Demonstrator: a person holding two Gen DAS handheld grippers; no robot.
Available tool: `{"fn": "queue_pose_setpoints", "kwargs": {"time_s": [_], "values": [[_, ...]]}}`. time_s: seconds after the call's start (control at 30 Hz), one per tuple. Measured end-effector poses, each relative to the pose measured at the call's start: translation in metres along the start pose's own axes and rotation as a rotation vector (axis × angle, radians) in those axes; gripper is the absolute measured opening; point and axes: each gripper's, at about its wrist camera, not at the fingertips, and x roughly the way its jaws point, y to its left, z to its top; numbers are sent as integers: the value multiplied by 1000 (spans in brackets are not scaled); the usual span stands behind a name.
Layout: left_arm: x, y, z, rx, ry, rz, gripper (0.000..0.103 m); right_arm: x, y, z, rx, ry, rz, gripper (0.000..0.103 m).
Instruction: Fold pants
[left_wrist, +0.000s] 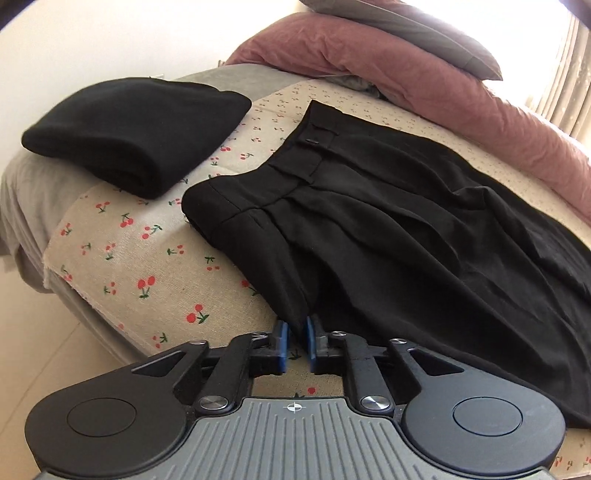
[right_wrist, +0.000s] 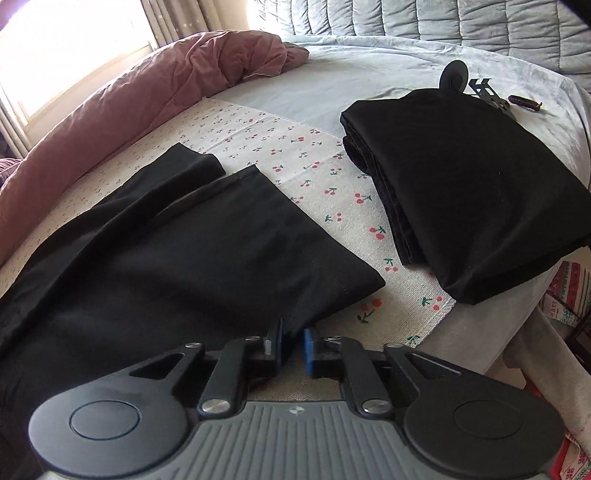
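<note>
On the cherry-print cloth (left_wrist: 122, 258) spread over the bed (right_wrist: 369, 85), the black pants (left_wrist: 388, 221) lie flat along the near edge, already doubled lengthwise, with the waistband at your left and the leg hems (right_wrist: 229, 173) at your right. Your left gripper (left_wrist: 295, 332) has its fingers narrow around a ridge of the near edge, just below the waist; the cloth sits between the blue pads, but I cannot tell whether it is truly pinched. Your right gripper (right_wrist: 293, 339) has its fingers narrow too, near the hem end; the fabric lies against one finger only, with a gap to the other, so nothing looks held there.

The main risk is an uneven lift. If the left side grips and the right does not, the fabric twists and the fold goes crooked. A thin pinch may catch only the top layer, so the legs peel apart. Dragging could also rumple the cloth underneath or pull the pants off the bed's edge. Mind the folded black pile (right_wrist: 461, 184) close beside the hems, and the other one (left_wrist: 136, 129) beyond the waist.
</note>
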Motion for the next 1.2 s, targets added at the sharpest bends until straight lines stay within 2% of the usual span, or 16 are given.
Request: {"fn": "queue_pose_setpoints", "kwargs": {"time_s": [0.07,0.13,0.17,0.23,0.3,0.4,0.47,0.57,0.67,0.77,1.0,1.07,1.2], "values": [[-13,-13,-1,58,-38,74,58,-10,3,6,-26,-41,-27,49],[-29,-26,-3,124,-120,92,67,-18,3,15,-57,-85,-38,54],[-35,-32,-3,143,-144,88,70,-18,3,20,-63,-96,-45,62],[-38,-44,4,149,-166,45,78,-14,5,31,-76,-118,-63,65],[-35,-58,11,168,-158,-22,81,-3,11,43,-88,-105,-69,65],[-28,-84,22,216,-135,-89,83,12,23,58,-87,-83,-15,67],[-23,-102,32,265,-139,-115,89,22,34,67,-84,-67,23,71],[-14,-132,49,360,-163,-133,92,34,54,83,-113,-53,71,76],[4,-160,72,448,-171,-149,97,45,73,100,-164,-61,78,82],[35,-183,103,508,-142,-197,97,61,94,120,-224,-78,80,86],[124,-221,180,598,-155,-198,97,114,133,159,-308,-63,78,86],[149,-231,198,617,-165,-180,96,132,140,169,-303,-49,77,86],[195,-247,224,716,-162,-164,95,168,156,184,-297,-27,66,83]]}}
